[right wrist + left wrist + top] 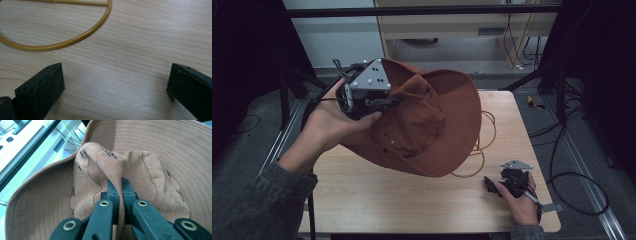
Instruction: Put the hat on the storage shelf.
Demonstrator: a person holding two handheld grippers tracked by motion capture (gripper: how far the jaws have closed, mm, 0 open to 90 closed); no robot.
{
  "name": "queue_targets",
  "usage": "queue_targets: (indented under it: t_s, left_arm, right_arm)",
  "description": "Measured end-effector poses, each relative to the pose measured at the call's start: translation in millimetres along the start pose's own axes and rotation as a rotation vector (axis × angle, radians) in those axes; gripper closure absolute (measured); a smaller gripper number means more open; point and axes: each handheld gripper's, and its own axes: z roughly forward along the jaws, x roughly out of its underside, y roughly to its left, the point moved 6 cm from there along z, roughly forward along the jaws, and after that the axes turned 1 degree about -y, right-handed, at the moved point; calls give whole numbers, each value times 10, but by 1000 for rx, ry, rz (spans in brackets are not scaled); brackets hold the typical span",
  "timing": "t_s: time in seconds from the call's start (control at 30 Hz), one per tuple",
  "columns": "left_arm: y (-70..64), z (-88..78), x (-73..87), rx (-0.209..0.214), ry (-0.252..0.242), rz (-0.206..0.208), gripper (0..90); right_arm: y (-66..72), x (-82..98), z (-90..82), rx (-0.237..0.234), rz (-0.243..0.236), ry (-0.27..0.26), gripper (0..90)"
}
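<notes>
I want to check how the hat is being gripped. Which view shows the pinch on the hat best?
The left gripper view: the left gripper has its jaws shut on a fold of the brown hat, seen close up. The high view shows the whole hat lifted above the table, the pinch partly hidden. The right gripper view shows bare table and a yellow wire hoop.

You hold the rust-brown wide-brimmed hat (pixel 427 125) aloft, tilted above the worktop (pixel 412 200), its crown fabric pinched.

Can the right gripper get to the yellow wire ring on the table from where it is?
Probably yes. The right gripper rests open on the table, and bare wood lies between it and the wire ring. The lifted hat overhangs only part of it.
</notes>
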Motion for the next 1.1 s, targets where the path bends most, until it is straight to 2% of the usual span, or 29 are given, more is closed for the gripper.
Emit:
queue_targets:
  t_s: [0.87,1.1]
  left_arm:
    - [-41,359,-262,27,-12,13,885]
    - [-72,465,-344,32,-4,30,885]
  right_arm:
    - [-1,-1,3,-1,-1,-2,9]
    - [-1,-1,3,-2,-1,-2,9]
